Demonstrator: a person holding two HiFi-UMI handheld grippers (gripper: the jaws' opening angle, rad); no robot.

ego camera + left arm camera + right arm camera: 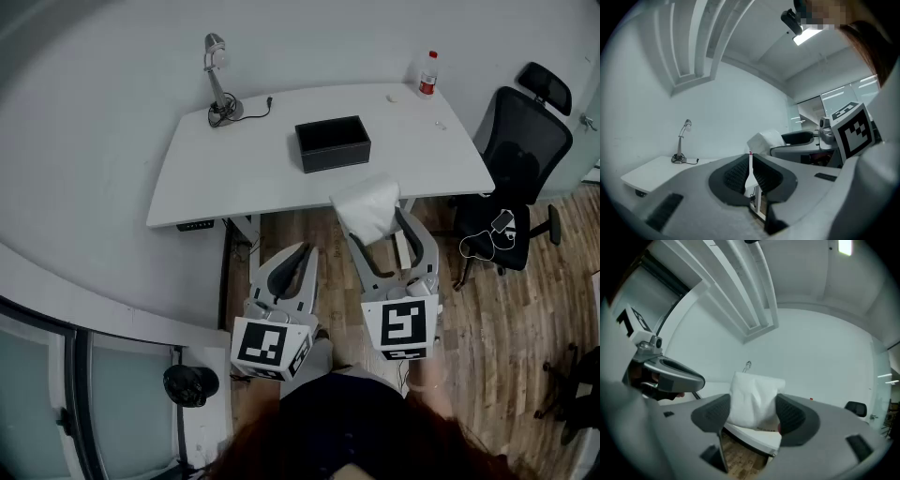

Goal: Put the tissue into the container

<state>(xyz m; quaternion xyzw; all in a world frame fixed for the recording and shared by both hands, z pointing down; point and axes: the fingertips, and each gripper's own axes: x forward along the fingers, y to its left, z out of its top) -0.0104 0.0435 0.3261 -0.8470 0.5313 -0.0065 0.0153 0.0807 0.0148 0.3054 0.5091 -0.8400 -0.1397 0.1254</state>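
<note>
A white tissue pack (368,208) is clamped between the wide-set jaws of my right gripper (377,221), held in the air just in front of the desk's near edge. The right gripper view shows the tissue pack (754,397) filling the gap between the pads of the right gripper (753,411). The black open-top container (332,142) stands in the middle of the white desk (234,178), beyond the tissue. My left gripper (298,255) hangs lower and to the left, off the desk. The jaws of the left gripper (749,176) are together with nothing between them.
A desk lamp (217,84) with its cord stands at the desk's back left and a red-capped bottle (427,74) at the back right. A black office chair (520,159) stands to the right of the desk on the wooden floor. A glass partition is at lower left.
</note>
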